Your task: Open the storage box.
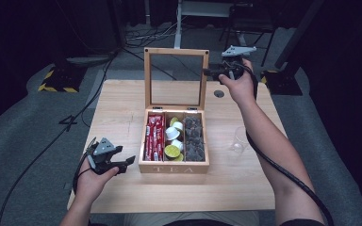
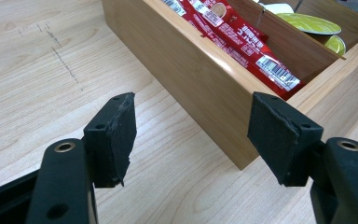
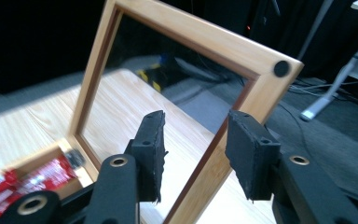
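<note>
A wooden tea box (image 1: 173,168) stands mid-table with its glass lid (image 1: 175,52) upright. Inside lie red sachets (image 1: 154,136), white and green capsules (image 1: 173,134) and dark packets (image 1: 193,139). My left gripper (image 1: 125,156) rests open by the box's front left corner; in the left gripper view its jaws (image 2: 191,135) frame the box's wall (image 2: 200,79), without touching it, below the red sachets (image 2: 242,37). My right gripper (image 1: 207,72) is up at the lid's right edge. Its jaws (image 3: 196,144) stand apart on either side of the lid frame (image 3: 200,37); no pad visibly presses on it.
A clear plastic cup (image 1: 239,140) stands right of the box, close to my right forearm. A round cable hole (image 1: 219,93) sits in the table behind it. Cables trail over the grey floor beyond the table's far edge.
</note>
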### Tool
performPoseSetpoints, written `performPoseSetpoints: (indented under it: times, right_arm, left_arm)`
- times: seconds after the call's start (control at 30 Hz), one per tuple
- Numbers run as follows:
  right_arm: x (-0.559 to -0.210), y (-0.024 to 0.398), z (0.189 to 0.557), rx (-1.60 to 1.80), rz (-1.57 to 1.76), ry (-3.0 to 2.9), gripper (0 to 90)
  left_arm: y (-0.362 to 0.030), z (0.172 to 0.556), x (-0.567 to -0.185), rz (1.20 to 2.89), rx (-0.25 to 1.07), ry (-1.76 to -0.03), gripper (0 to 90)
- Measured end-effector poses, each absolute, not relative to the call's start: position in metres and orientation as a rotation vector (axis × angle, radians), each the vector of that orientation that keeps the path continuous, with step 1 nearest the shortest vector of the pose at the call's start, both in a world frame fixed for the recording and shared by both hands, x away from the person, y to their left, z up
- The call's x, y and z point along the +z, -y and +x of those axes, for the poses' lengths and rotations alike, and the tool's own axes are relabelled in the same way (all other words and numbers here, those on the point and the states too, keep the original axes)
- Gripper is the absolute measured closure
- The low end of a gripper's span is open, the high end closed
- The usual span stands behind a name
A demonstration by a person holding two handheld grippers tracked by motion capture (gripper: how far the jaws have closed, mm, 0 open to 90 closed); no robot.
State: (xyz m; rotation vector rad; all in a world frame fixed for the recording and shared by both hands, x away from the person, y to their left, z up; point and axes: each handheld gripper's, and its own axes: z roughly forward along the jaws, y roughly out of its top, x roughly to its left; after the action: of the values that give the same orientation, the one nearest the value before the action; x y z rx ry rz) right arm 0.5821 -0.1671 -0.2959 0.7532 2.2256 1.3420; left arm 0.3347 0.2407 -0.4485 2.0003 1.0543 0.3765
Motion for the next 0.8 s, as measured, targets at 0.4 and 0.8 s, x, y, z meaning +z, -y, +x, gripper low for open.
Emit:
performPoseSetpoints:
  times: [0.4, 0.8]
  right_arm:
    - [-0.309, 0.163, 0.6, 1.252, 0.821, -2.228, 60.4]
    - [-0.306, 0.163, 0.596, 1.251, 0.804, -2.219, 60.5]
  left_arm:
    - [-0.243, 0.334, -0.449, 1.997, 0.376, -1.057, 33.1]
    - [-0.244, 0.334, -0.449, 1.991, 0.38, -1.062, 33.1]
